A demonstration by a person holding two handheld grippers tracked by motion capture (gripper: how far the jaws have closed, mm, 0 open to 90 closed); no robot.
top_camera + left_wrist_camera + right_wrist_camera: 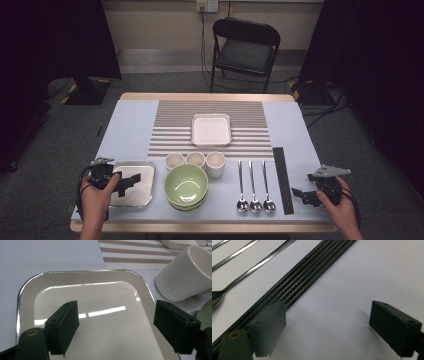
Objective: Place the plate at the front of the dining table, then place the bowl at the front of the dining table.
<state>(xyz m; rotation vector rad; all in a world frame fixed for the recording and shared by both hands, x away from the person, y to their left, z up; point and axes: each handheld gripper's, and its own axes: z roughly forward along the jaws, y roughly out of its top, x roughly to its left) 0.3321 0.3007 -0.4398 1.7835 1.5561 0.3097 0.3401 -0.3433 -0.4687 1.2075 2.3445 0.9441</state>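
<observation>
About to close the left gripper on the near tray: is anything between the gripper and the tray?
Nothing visible. The left gripper hangs open right over the tray, whose surface is bare between the jaws. The closest cup stands off the tray's right edge, beyond the jaw.

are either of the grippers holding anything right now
Nothing is held. The left gripper hangs open over the tray; the right gripper is open beside the black strip.

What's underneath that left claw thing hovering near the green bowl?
Under the left gripper, its jaws open, lies a shiny square tray, bare inside apart from light reflections. The gripper and hand cover part of its near edge.
</observation>
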